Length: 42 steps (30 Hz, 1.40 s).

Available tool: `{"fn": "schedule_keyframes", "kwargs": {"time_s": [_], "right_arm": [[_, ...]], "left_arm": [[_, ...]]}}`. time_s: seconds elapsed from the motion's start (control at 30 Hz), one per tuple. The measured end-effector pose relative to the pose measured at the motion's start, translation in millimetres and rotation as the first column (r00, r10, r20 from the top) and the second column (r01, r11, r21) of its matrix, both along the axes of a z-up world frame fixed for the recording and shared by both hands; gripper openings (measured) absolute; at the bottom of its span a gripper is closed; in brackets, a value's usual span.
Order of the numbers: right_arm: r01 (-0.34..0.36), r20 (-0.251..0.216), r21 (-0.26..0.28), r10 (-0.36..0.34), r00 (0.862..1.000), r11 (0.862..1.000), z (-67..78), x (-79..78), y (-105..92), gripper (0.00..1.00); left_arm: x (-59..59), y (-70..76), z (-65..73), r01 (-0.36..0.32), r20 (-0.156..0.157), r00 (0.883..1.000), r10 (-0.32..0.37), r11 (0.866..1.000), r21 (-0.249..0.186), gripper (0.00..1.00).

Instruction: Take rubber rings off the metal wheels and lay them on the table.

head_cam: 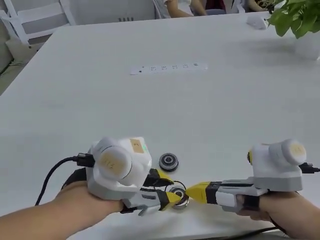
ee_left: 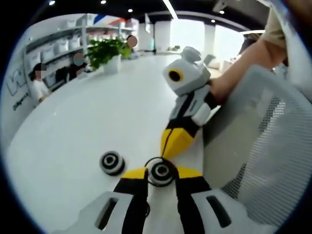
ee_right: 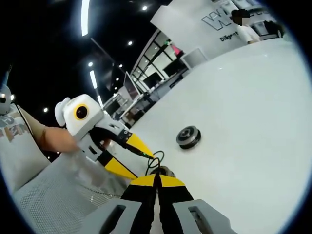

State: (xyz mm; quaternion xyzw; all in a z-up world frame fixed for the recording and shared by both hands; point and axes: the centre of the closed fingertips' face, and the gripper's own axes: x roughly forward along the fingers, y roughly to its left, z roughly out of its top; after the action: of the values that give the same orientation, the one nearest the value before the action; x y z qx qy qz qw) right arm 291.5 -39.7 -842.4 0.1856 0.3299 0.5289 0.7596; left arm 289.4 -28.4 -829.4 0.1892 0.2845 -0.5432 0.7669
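Your left gripper [head_cam: 169,188] has its yellow-tipped jaws clamped on the small silver metal wheel [head_cam: 179,194], one tip on each side. It holds the wheel near the front edge of the white table [head_cam: 150,110]. In the left gripper view the wheel [ee_left: 161,171] shows a bright round face with a dark centre and a dark band about it.

Your right gripper [head_cam: 194,192] comes in from the opposite side. Its jaws are pressed together to a point that meets the wheel's rim. In the right gripper view a thin black rubber ring [ee_right: 157,159] stands up as a loose loop from those tips, pinched between them and rising clear of the wheel.

A second metal wheel [head_cam: 168,161] lies flat on the table just beyond the two grippers, with black rubber seated round its silver hub. Well beyond it a long white power strip [head_cam: 167,67] lies on the table, and a green leafy plant [head_cam: 295,17] stands at the far right corner.
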Motion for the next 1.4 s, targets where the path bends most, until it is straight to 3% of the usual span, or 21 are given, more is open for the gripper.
{"fn": "schedule_keyframes", "kwargs": {"time_s": [0.53,0.63,0.77,1.03,1.4], "right_arm": [[-0.023,0.013,0.009,0.023,1.0,1.0,12.4,4.2,4.8,0.0],[-0.027,0.019,0.009,0.027,0.999,1.0,15.2,6.1,6.8,0.0],[-0.044,0.032,0.009,0.044,0.999,0.999,19.8,6.6,12.2,0.0],[-0.081,0.045,0.002,0.08,0.996,0.997,24.7,7.7,27.7,0.0],[-0.142,0.057,-0.021,0.143,0.988,0.99,28.9,6.9,49.1,0.0]], "left_arm": [[-5.1,26.7,35.0,-0.066,-0.006,0.998,0.065,0.996,-0.066,0.4],[-5.6,32.2,42.4,-0.092,-0.017,0.996,0.091,0.992,-0.086,0.44],[-5.3,41.8,51.6,-0.122,-0.009,0.993,0.122,0.987,-0.105,0.46],[-5.9,63.3,54.3,-0.183,-0.02,0.983,0.182,0.977,-0.111,0.53],[-8.9,80.4,55.5,-0.233,-0.027,0.972,0.231,0.965,-0.118,0.59]]}}
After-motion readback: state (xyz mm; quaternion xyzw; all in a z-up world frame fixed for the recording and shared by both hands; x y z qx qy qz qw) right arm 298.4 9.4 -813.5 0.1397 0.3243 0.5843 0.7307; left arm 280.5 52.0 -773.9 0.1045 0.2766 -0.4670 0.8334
